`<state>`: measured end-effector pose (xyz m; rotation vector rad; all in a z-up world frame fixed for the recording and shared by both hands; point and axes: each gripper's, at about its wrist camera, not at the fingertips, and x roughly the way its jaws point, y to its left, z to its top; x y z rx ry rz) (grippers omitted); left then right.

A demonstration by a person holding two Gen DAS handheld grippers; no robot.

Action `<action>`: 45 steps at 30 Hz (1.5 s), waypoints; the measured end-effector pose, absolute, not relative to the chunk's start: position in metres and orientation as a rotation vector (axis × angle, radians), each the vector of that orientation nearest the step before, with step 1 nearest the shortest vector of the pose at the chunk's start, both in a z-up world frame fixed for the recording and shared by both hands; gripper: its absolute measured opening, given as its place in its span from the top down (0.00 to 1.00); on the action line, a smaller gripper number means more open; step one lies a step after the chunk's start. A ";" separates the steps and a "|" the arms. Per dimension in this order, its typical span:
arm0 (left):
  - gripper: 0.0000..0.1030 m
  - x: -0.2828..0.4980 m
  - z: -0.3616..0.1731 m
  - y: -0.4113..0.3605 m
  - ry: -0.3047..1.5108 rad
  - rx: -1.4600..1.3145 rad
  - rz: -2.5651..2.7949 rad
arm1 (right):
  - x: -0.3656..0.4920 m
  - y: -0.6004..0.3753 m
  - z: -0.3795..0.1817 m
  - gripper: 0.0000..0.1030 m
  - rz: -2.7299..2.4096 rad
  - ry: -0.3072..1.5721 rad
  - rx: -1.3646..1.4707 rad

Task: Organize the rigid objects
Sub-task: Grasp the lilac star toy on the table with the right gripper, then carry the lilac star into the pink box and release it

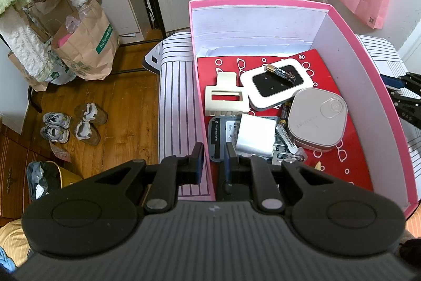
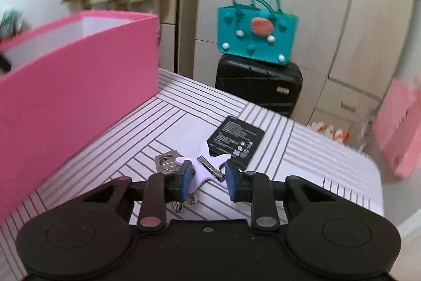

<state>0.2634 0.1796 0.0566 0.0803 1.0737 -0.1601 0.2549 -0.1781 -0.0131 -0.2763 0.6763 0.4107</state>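
In the left wrist view my left gripper (image 1: pixel 213 162) is shut on the near left wall of the pink box (image 1: pixel 257 0). In the box lie a cream hair claw (image 1: pixel 226 99), a white device (image 1: pixel 276 83) with a battery (image 1: pixel 282 73) on it, a grey square case (image 1: pixel 315 120) and a white charger block (image 1: pixel 255 133). In the right wrist view my right gripper (image 2: pixel 206 175) is down on the striped table (image 2: pixel 329 157), its pads against a lilac hair clip (image 2: pixel 200 171). Keys (image 2: pixel 164 162) lie just left of the clip. A flat black battery (image 2: pixel 235 140) lies beyond it.
The pink box (image 2: pixel 79 86) stands to the left of the right gripper. Behind the table are a black suitcase (image 2: pixel 257 88) and a teal bag (image 2: pixel 256 30). Paper bags (image 1: pixel 86 44) and shoes (image 1: pixel 71 125) sit on the wooden floor at left.
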 end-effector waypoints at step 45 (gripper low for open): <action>0.86 0.261 0.056 0.181 1.054 0.096 -0.197 | 0.225 -0.136 0.096 0.65 0.742 0.677 0.080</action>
